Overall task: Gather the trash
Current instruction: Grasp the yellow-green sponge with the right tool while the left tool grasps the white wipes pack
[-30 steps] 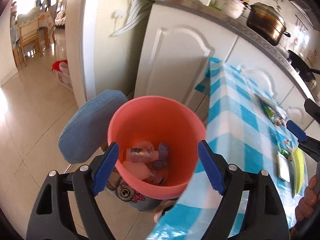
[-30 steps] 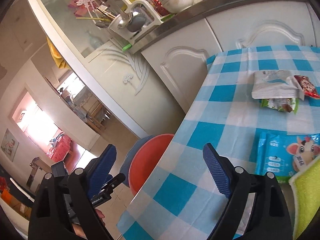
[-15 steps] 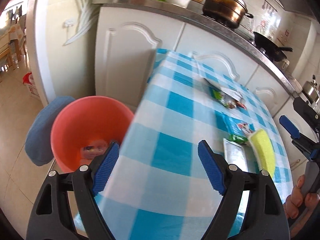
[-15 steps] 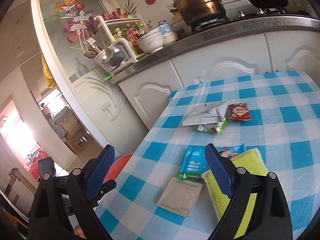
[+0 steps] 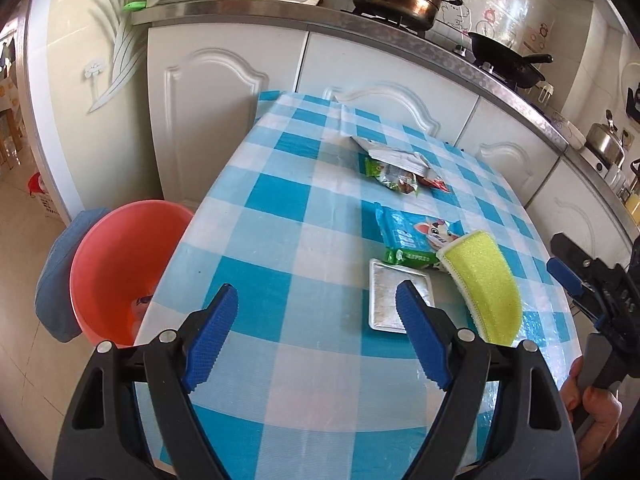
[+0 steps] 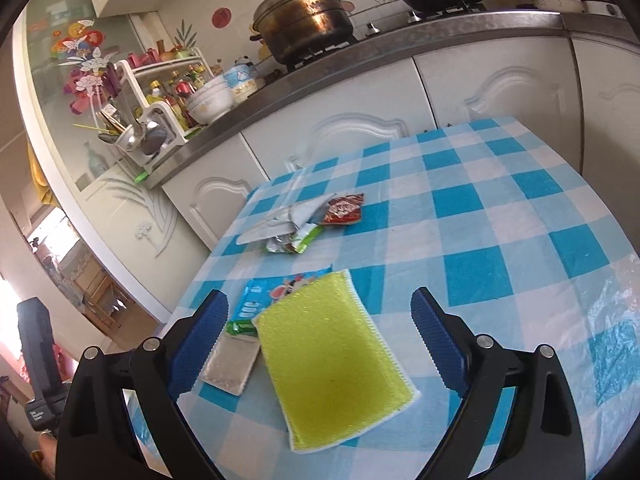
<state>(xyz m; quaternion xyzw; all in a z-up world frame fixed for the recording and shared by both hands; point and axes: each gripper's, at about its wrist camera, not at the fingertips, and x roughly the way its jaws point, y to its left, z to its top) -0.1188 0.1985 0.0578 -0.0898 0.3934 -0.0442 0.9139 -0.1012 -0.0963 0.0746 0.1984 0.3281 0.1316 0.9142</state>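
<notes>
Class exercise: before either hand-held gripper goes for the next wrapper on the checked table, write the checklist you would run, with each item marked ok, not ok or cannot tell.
1. Left hand-held gripper open and empty: ok.
2. Right hand-held gripper open and empty: ok.
3. Trash still on the table: ok; silver sachet, blue milk wrapper, wrapper pile.
4. Silver sachet lies clear of other items: not ok; its far edge meets the blue milk wrapper.
5. Yellow sponge off the trash: not ok; it overlaps the blue milk wrapper.
6. Pink bin beside the table, open: ok.
</notes>
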